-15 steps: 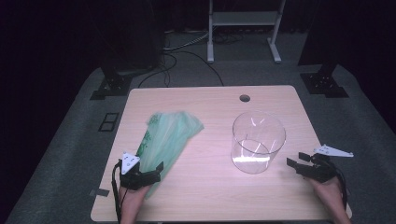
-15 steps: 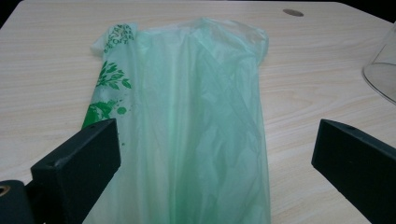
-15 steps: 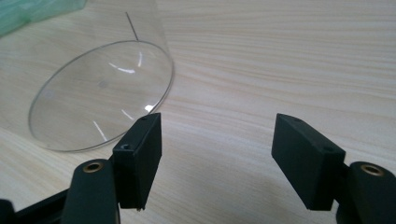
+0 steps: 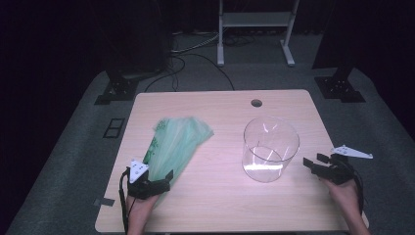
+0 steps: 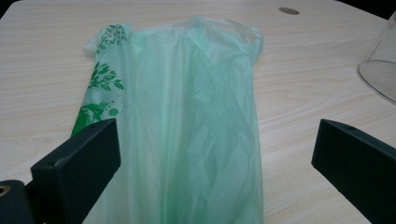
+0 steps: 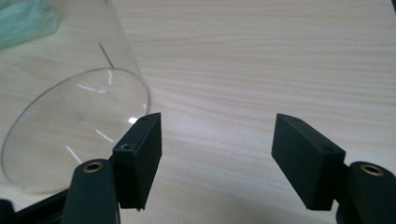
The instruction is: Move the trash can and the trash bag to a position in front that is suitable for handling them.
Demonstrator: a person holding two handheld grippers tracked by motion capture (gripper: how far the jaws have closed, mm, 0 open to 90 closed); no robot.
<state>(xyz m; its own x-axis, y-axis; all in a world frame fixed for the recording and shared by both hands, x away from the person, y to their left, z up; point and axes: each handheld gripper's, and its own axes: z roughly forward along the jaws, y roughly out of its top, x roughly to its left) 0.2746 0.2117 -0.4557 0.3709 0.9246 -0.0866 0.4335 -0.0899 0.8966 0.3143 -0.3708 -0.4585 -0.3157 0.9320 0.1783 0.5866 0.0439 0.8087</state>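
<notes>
Looking down from the high view, the green bag (image 4: 178, 144) lies flat on the desk (image 4: 220, 205), left of the clear tub (image 4: 270, 148). The left gripper (image 4: 164, 180) sits at the bag's near end with its fingers released; the right gripper (image 4: 313, 164) waits just beside the tub, fingers also spread and empty. Around the pale wood desk are grey carpet, cables (image 4: 188, 61) and a white stand (image 4: 254, 29) in a dark room.

From the left gripper view, the bag (image 5: 196, 121) runs between the fingers (image 5: 79, 163), untouched. A good grasp would take only the top film, low and centred.

From the right gripper view, the tub (image 6: 74, 121) stands left of the fingers (image 6: 140, 154), apart from them. Steadying its wall would likely help.
</notes>
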